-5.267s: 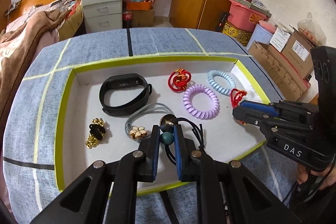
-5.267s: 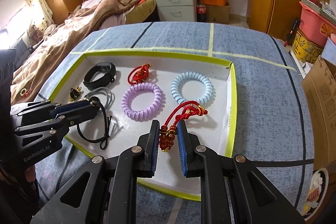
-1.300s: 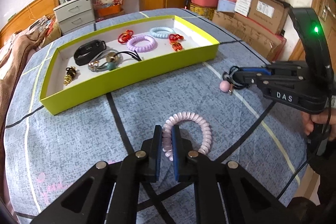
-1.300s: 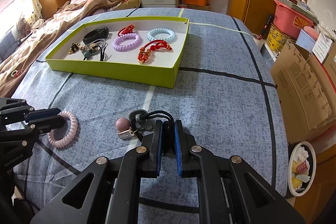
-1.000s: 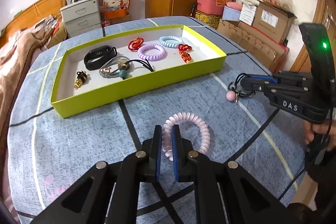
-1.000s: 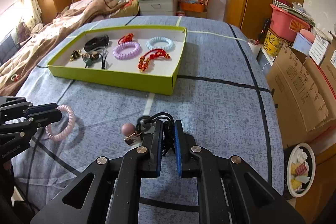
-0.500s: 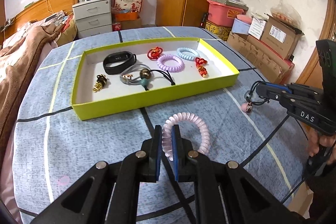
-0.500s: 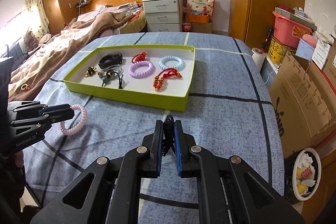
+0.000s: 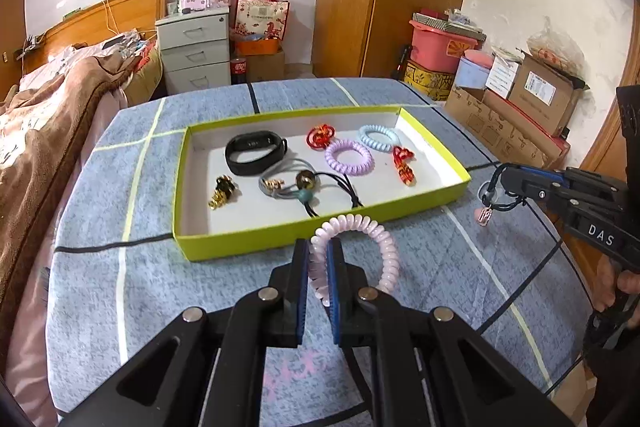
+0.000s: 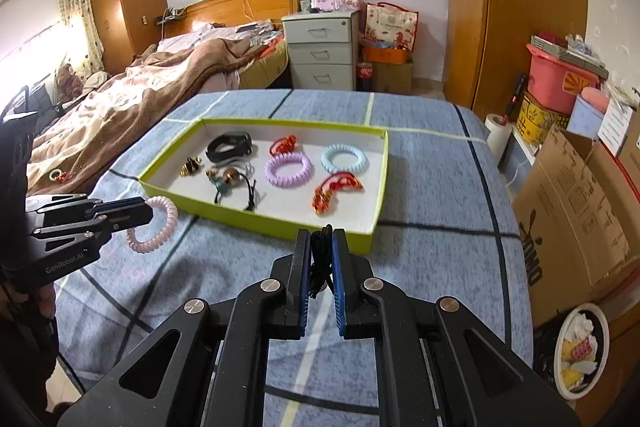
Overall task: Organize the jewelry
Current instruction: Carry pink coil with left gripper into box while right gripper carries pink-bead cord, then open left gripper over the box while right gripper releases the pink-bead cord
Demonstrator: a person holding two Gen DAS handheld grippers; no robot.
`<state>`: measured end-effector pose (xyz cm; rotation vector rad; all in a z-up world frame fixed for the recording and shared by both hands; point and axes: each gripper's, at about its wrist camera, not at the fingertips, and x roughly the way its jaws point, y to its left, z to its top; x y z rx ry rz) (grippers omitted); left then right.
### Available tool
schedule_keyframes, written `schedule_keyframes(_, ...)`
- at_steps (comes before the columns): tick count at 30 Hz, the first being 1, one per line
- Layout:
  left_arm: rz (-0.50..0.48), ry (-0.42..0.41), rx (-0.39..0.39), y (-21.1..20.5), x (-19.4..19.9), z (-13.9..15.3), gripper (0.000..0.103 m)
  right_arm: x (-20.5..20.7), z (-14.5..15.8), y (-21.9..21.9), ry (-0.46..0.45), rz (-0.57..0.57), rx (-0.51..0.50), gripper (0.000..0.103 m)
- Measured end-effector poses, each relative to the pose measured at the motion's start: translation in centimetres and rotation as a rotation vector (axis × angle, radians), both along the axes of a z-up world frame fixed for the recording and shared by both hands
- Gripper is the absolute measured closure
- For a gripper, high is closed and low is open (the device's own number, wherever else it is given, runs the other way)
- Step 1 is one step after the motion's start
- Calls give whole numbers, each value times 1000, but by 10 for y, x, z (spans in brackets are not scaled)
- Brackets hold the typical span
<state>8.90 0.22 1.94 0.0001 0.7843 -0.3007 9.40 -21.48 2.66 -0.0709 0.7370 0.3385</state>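
A pink coil (image 9: 372, 239) is clamped in the left gripper (image 9: 318, 259) and a black cord (image 10: 320, 255) in the right gripper (image 10: 321, 251), both short of the tray (image 9: 320, 223). If released early, either could be dropped on the counter (image 9: 432, 255).

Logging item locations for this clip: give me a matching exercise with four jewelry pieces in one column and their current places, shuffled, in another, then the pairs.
Things:
1. pale pink spiral coil hair tie
2. black cord with a pink bead charm
3. black rubber wristband
4. light blue spiral coil hair tie

Places:
A. far right part of the shallow lime-green cardboard tray
B. clamped in the left hand-held gripper
C. far left part of the tray
D. clamped in the right hand-held gripper

Pairs: 1-B, 2-D, 3-C, 4-A
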Motion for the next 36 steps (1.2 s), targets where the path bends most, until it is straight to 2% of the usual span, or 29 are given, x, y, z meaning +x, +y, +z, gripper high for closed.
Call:
schedule_keyframes(12,43,-11,-12,17,25,8,94,29,10,21,-6,21,15,93)
schedule_keyframes(20,76,3,-32,27,49,5,94,60,5,36,24,42,47,93)
schedule_keyframes(26,117,42,-57,37,68,-7,94,79,-8,46,66,68,74,93)
schedule_keyframes(28,122,62,-42,37,73,-15,93,87,-17,47,99,75,78,93)
schedule_keyframes(36,140,116,-37,38,81,-34,93,99,-43,36,173,55,25,93)
